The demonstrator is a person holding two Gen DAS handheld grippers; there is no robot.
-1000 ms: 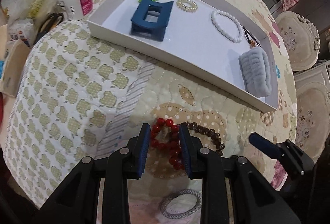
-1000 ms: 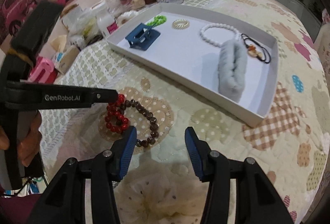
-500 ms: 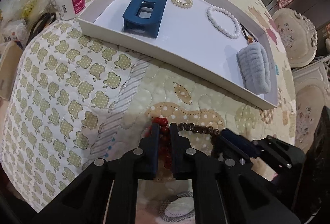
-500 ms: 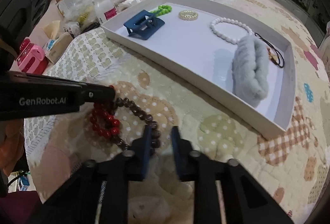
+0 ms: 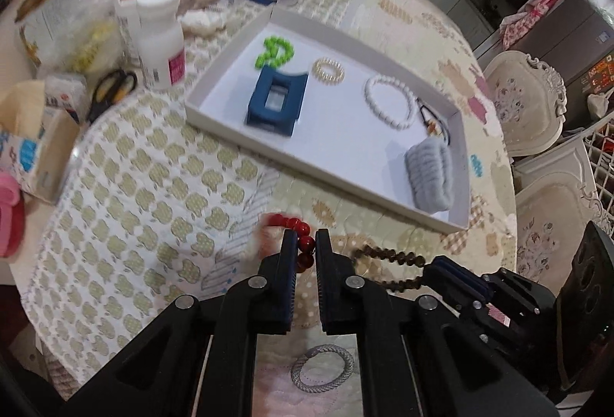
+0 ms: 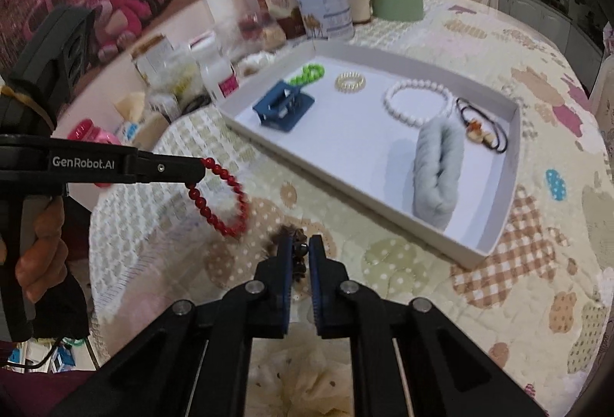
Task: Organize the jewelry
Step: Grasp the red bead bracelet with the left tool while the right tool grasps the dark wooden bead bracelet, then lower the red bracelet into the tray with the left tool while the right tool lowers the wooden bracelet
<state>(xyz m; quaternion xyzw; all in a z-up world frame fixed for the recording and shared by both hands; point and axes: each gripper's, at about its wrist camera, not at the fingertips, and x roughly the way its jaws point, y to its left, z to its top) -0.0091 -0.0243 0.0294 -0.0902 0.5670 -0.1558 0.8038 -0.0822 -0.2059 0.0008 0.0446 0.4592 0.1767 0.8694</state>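
Both bracelets are in hand and off the quilted, patchwork-print tablecloth (image 6: 499,301), so the pick-up step looks done and the carry to the tray is what remains. The left gripper (image 5: 305,244) is clamped on the red round-bead bracelet (image 6: 226,194), whose loop hangs free below the fingertips in the right wrist view; the jaws have just been closing, with the beads between them. The right gripper (image 6: 299,252) is pinched on the dark brown faceted-bead bracelet (image 5: 395,263), its jaws likewise having just been closing on the strand, which droops in a loop beside the left gripper. The shallow white rectangular cardboard tray (image 5: 226,117) sits towards the far side of the table and already holds 6 pieces: a green bead bracelet (image 5: 274,52) in its far left corner, a navy blue plastic claw clip (image 5: 276,102) just in front of that, a small gold beaded ring (image 5: 328,68), a white pearl bracelet (image 5: 389,102), black cords with a pendant (image 6: 483,133) against the right wall, and a grey fluffy scrunchie (image 5: 429,179) in the near right corner. The next move likely calls for carrying each bracelet over the near wall and releasing it on the bare white floor in the middle. A silver mesh ring (image 5: 322,367) lies at the near table edge, unpicked.
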